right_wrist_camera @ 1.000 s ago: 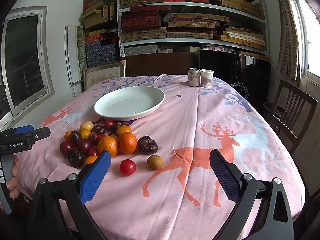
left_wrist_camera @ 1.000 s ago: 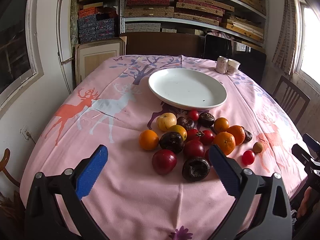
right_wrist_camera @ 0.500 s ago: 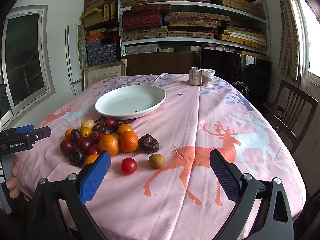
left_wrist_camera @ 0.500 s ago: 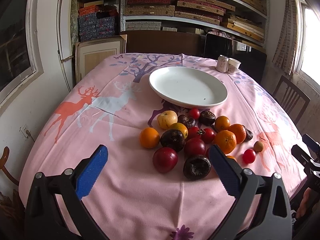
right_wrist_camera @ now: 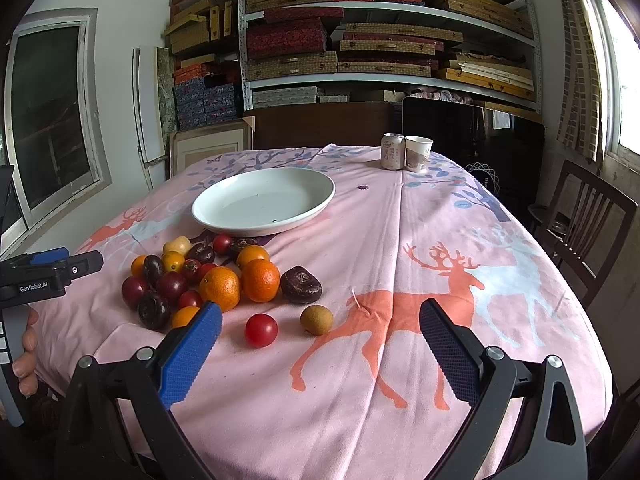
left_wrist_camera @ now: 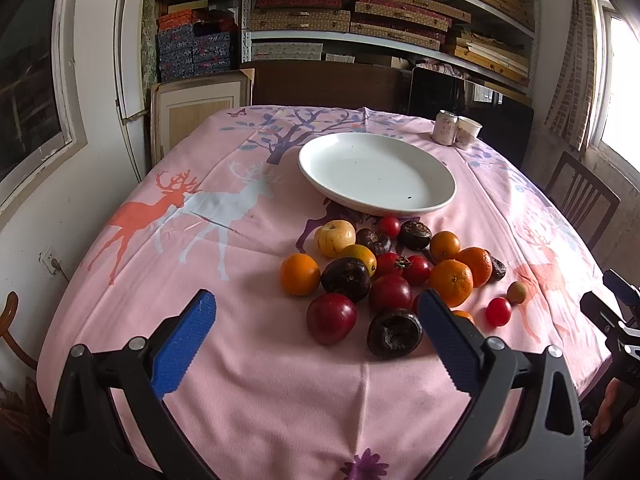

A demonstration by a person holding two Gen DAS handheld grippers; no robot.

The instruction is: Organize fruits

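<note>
Many fruits [left_wrist_camera: 384, 276] are lying bunched on the pink counter [left_wrist_camera: 240, 380], just in front of the white plate [left_wrist_camera: 376, 174], which is holding no fruit. Within the bunch, oranges [right_wrist_camera: 260, 280] are sitting beside dark round fruits [left_wrist_camera: 394, 332] and red ones [left_wrist_camera: 331, 318], with a pale yellow fruit [left_wrist_camera: 334, 238] at the plate side. One small red tomato [right_wrist_camera: 261, 330] and a brown fruit [right_wrist_camera: 316, 319] are resting a little apart from the bunch, near each other.

Both grippers are hovering over the near edge of the counter, touching nothing. The left gripper [left_wrist_camera: 316, 344] is facing the bunch with its blue fingers [left_wrist_camera: 182, 346] spread wide; the red fruit and a dark one are lying ahead between them. The right gripper [right_wrist_camera: 320, 352] is also spread wide, its left finger [right_wrist_camera: 190, 354] just in front of the bunch, with the tomato and brown fruit ahead in the gap.

A can [right_wrist_camera: 392, 151] and a paper cup [right_wrist_camera: 417, 153] are standing together at the far edge of the counter
</note>
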